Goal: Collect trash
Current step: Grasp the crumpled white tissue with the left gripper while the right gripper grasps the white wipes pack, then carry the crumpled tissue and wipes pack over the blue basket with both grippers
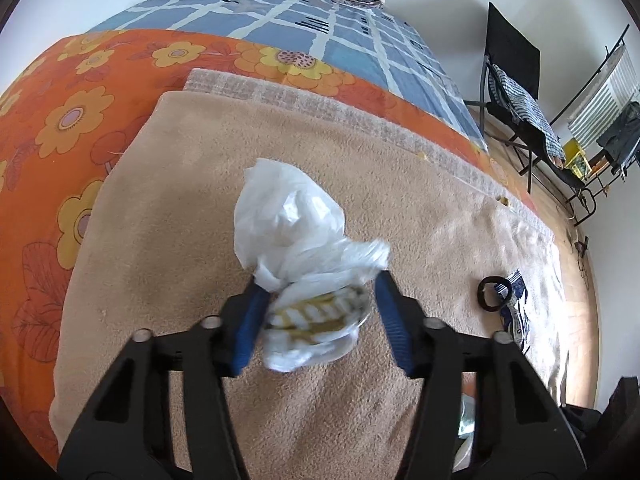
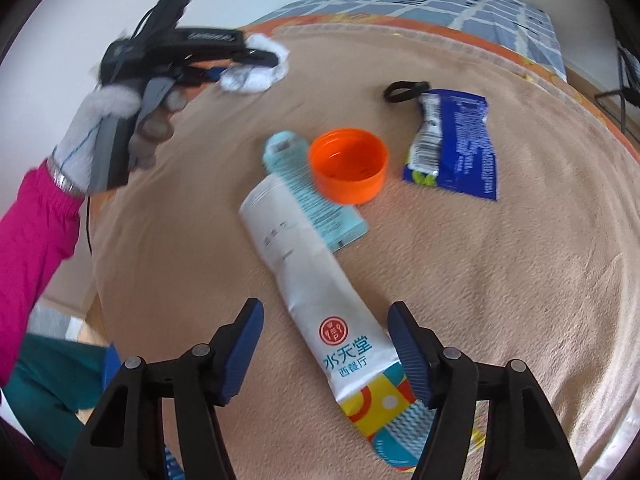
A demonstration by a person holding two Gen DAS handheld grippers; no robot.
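White sachet lies between right gripper fingers, orange cap beyond.

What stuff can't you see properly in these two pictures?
- Crumpled plastic bag, left wrist view: motion blur smears the yellow-striped thing inside.
- Long paper sleeve, right wrist view: its near end is hidden behind the right tongs.
- Left tongs, right wrist view: blurred, grip unclear.
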